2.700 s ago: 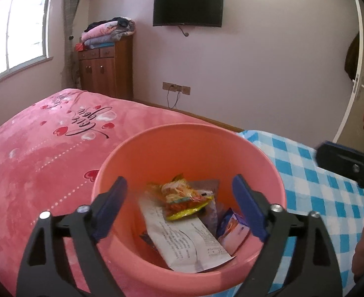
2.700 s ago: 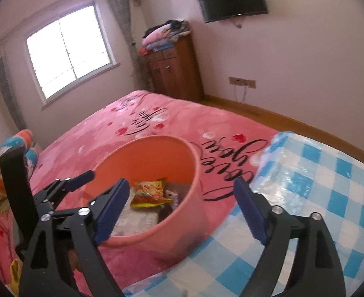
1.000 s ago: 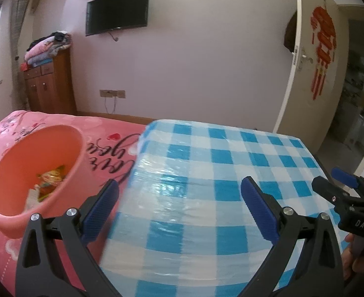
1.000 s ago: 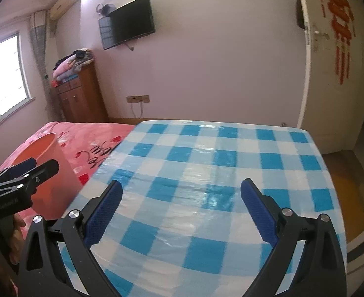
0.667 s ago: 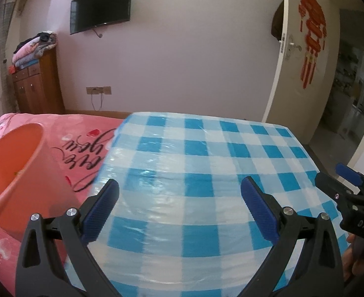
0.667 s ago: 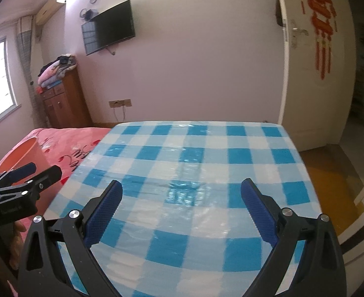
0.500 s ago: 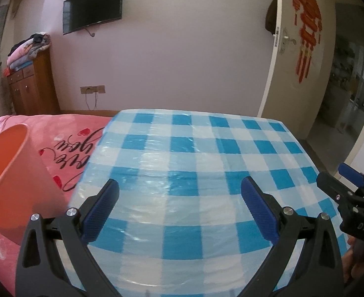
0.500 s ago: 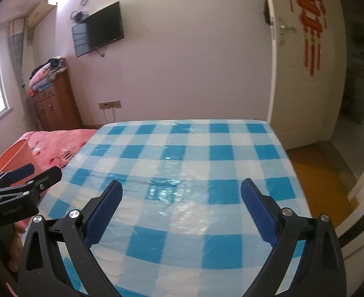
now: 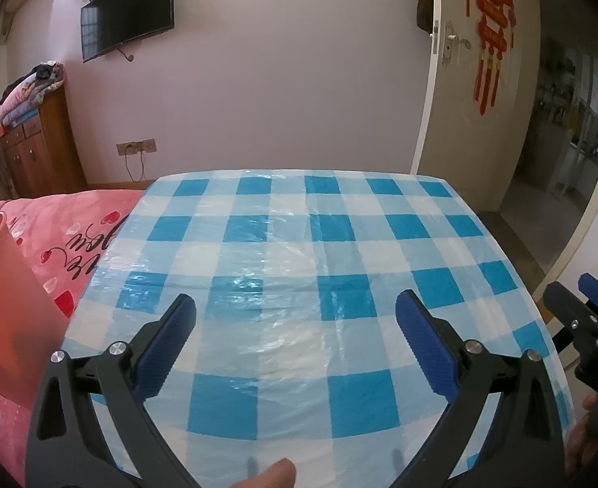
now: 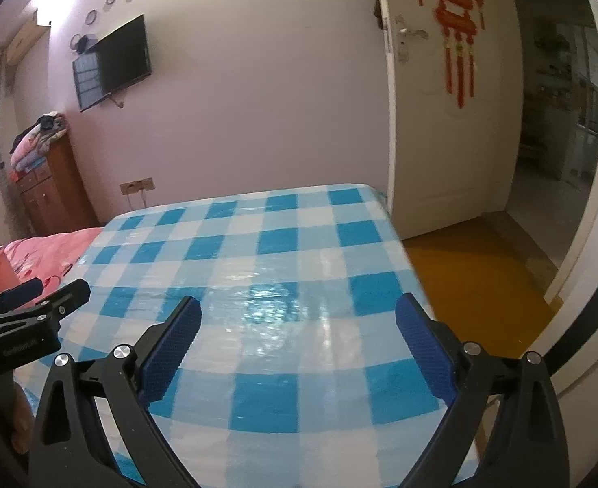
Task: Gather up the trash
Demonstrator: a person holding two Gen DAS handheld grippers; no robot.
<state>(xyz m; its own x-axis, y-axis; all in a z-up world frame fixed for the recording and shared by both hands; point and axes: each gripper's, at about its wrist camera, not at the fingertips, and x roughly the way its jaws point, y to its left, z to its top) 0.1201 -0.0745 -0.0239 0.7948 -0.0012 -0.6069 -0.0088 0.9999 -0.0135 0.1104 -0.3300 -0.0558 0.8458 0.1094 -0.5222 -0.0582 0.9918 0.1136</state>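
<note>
Overhead, both grippers (image 9: 294,317) (image 10: 299,317) over bare tablecloth (image 9: 299,244).

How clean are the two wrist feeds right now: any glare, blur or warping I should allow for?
Left wrist: sharp, with mild sheen on the plastic-covered checked tablecloth; fisheye bends the door.
Right wrist: softer and slightly smeared, with a bright glare patch on the tablecloth; corners vignette black.
The left gripper and right gripper both show clearly, jaws open.
</note>
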